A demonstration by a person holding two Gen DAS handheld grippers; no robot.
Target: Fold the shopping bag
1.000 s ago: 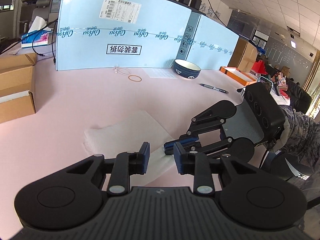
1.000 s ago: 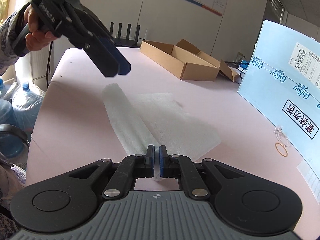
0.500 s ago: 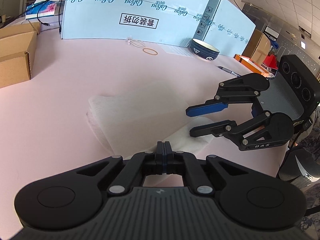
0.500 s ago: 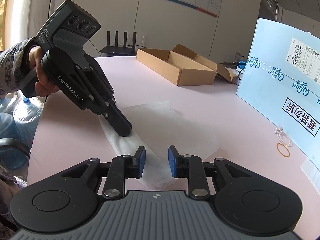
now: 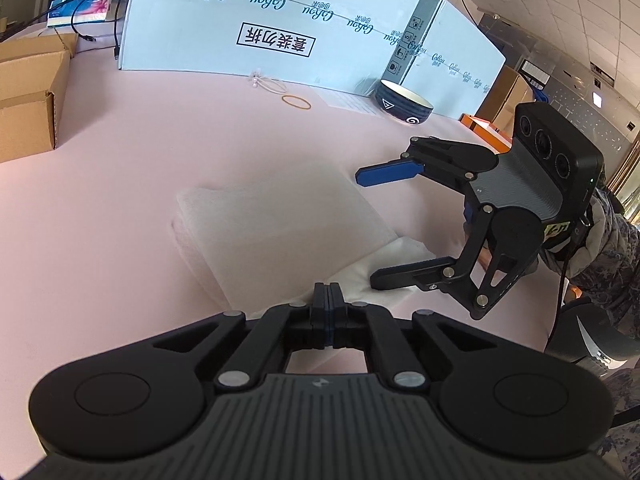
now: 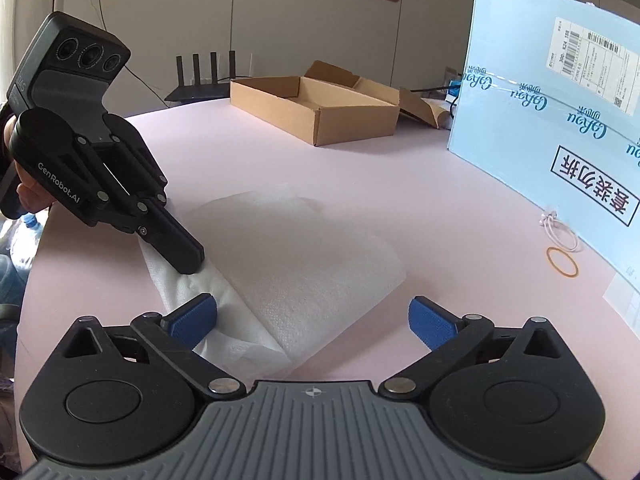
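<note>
The white shopping bag [image 5: 280,232] lies flat on the pink table [image 5: 120,184], already folded over into a thick, roughly square pad with a narrower strip sticking out along one edge. In the right wrist view the same bag [image 6: 304,264] sits in the middle of the table, with the loose strip running along its left side toward the camera.

The left gripper [image 5: 328,300] has its jaws clenched tight together, with its tips down on the near edge of the bag's strip; whether a layer of the bag is pinched between them cannot be made out. From the right wrist view that left gripper [image 6: 188,258] comes in from the left, tilted downward, its closed tip resting on the strip, with a hand [image 6: 24,196] around its handle.

The right gripper [image 6: 312,320] is opening, its jaws spread wide with the blue pads [image 6: 430,320] far apart. The bag's corner lies between and below them, and neither pad presses on it. In the left wrist view the right gripper [image 5: 370,226] stands at the bag's right edge, one finger raised above the table and the other low beside the strip.

Farther out on the table lie a rubber band [image 5: 296,101], a white loop of string [image 5: 268,85], and a dark blue bowl [image 5: 404,107]. A large light blue box [image 5: 260,20] stands behind them. An open cardboard box [image 6: 316,108] rests at the far side.
</note>
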